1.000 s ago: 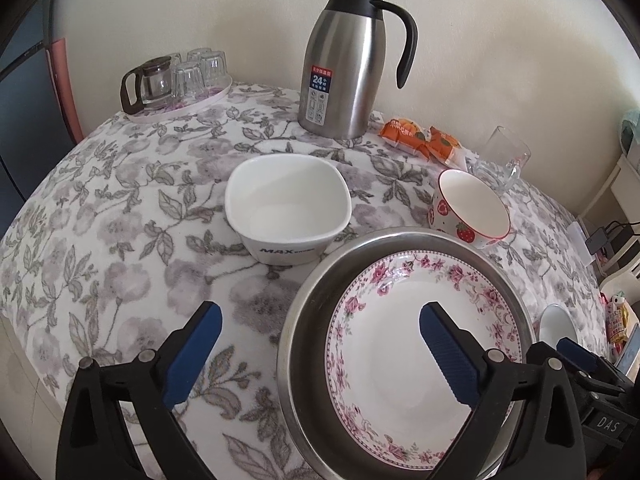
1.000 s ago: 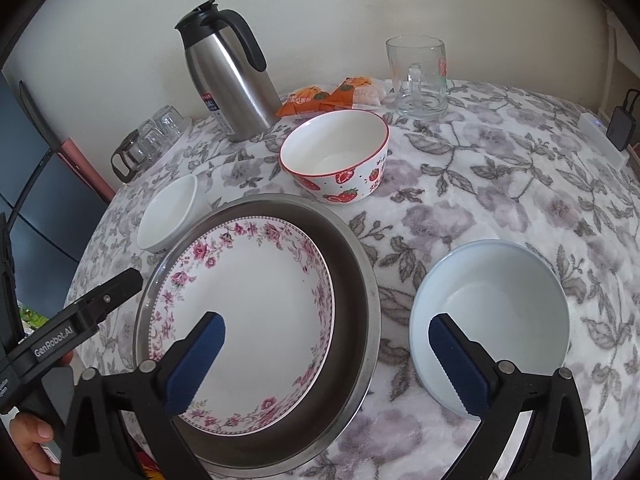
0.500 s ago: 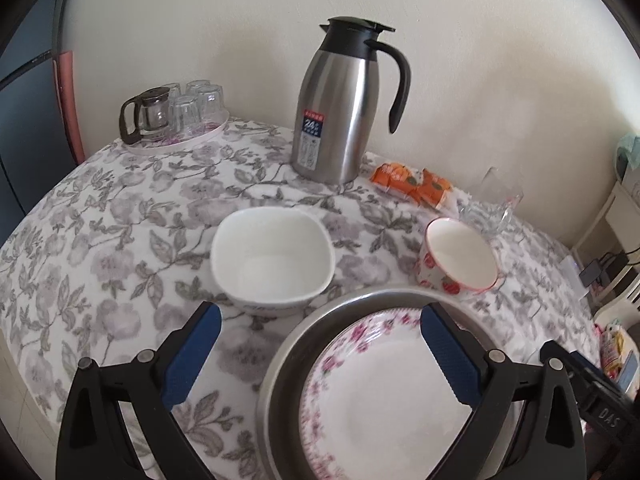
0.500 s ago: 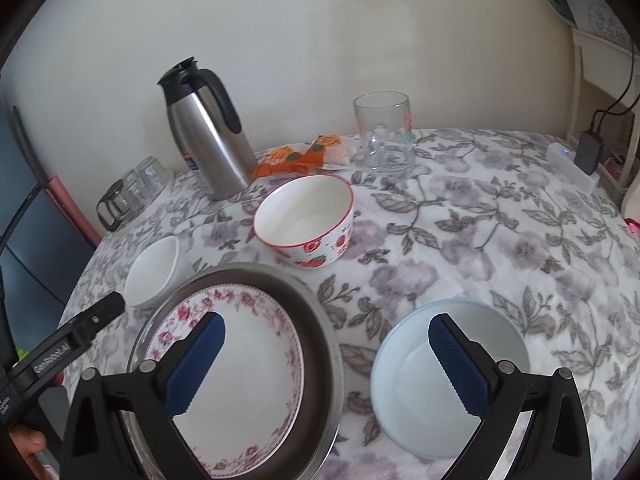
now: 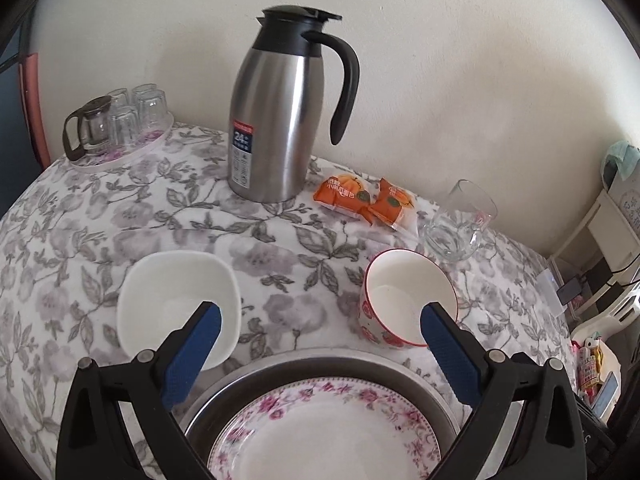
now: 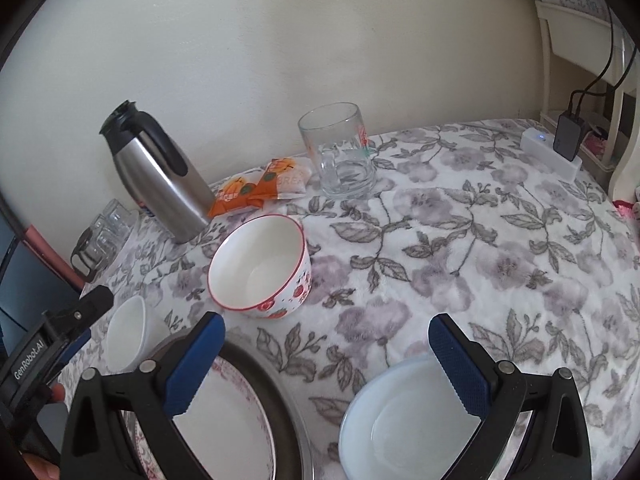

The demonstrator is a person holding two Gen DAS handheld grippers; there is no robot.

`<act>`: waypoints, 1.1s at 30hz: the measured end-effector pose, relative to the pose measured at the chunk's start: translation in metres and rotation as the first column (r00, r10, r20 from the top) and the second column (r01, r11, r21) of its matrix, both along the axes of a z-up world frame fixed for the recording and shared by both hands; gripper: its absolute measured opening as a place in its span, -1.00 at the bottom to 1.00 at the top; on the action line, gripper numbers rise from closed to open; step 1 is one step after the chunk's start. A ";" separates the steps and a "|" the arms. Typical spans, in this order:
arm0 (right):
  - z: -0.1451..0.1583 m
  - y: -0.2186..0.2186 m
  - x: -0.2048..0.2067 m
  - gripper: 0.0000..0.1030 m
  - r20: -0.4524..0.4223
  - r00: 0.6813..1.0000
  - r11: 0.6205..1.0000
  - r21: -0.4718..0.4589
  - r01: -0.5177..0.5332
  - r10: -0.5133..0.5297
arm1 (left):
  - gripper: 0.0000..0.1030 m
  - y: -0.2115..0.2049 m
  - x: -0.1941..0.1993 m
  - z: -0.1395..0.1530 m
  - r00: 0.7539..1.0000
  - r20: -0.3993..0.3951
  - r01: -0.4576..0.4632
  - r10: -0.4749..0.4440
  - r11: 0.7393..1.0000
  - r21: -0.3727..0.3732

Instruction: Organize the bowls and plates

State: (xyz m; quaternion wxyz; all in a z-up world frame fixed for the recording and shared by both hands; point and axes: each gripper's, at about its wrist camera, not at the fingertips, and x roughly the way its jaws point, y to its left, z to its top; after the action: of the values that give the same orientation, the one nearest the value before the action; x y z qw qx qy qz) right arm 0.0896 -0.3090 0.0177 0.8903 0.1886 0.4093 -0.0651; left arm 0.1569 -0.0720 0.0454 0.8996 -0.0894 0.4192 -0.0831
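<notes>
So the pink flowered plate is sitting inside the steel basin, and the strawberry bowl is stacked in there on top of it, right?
Not quite. The flowered plate does sit in the steel basin, but the strawberry bowl stands apart on the tablecloth, beyond the basin. The left wrist view shows it.

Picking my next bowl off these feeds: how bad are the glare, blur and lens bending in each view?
Left wrist view: sharp, soft daylight, mild sheen on the steel jug; fisheye bends the table edge, dark corners. Right wrist view: slightly softer, jug leans from distortion; strawberry bowl clear, pale bowl partly behind the right gripper.
</notes>
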 end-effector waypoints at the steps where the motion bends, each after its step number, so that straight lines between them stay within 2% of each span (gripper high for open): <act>1: -0.001 -0.002 0.004 1.00 -0.007 1.000 1.000 0.002 0.002 -0.002 | 0.94 -0.002 0.004 -0.001 1.000 -0.005 0.000 0.000 1.000 0.007; 4: -0.001 -0.006 0.015 0.93 -0.005 1.000 1.000 0.016 0.012 -0.012 | 0.94 -0.007 0.017 -0.002 1.000 -0.023 0.012 -0.011 1.000 0.023; 10: -0.008 -0.008 0.039 0.66 -0.023 1.000 0.999 0.047 0.007 -0.006 | 0.93 -0.022 0.041 -0.013 0.995 -0.062 0.074 -0.073 0.997 0.006; 12: -0.014 -0.007 0.048 0.56 -0.031 1.000 0.998 0.062 0.002 0.000 | 0.89 -0.027 0.048 -0.022 0.993 -0.081 0.089 -0.090 0.996 -0.020; 14: -0.022 -0.005 0.058 0.49 -0.051 0.999 0.997 0.073 -0.010 0.014 | 0.77 -0.031 0.054 -0.031 0.989 -0.104 0.098 -0.102 0.994 -0.036; 16: -0.029 0.000 0.068 0.31 -0.073 0.997 0.997 0.062 -0.034 0.038 | 0.50 -0.036 0.059 -0.041 0.982 -0.143 0.113 -0.119 0.992 -0.048; 20: -0.039 0.004 0.080 0.08 -0.095 0.993 0.995 0.082 -0.059 0.067 | 0.27 -0.045 0.067 -0.060 0.972 -0.191 0.131 -0.140 0.990 -0.056; 22: -0.044 0.007 0.085 -0.10 -0.116 0.990 0.995 0.075 -0.067 0.075 | -0.03 -0.045 0.071 -0.068 0.966 -0.214 0.132 -0.143 0.989 -0.066; 25: -0.051 0.011 0.091 -0.27 -0.135 0.985 0.993 0.077 -0.093 0.103 | -0.33 -0.045 0.075 -0.078 0.957 -0.248 0.130 -0.149 0.987 -0.092; 28: -0.057 0.013 0.095 -0.41 -0.147 0.982 0.991 0.069 -0.112 0.121 | -0.47 -0.051 0.075 -0.081 0.955 -0.243 0.159 -0.171 0.985 -0.068; 33: -0.061 0.019 0.100 -0.46 -0.153 0.977 0.989 0.040 -0.143 0.147 | -0.60 -0.058 0.079 -0.090 0.946 -0.262 0.178 -0.190 0.982 -0.068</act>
State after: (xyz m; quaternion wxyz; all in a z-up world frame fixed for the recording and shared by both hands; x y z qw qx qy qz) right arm 0.1894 -0.2895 -0.0434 0.8553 0.1656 0.4909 -0.0085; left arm 0.2363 -0.1297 -0.0447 0.8210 -0.0798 0.5413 -0.1630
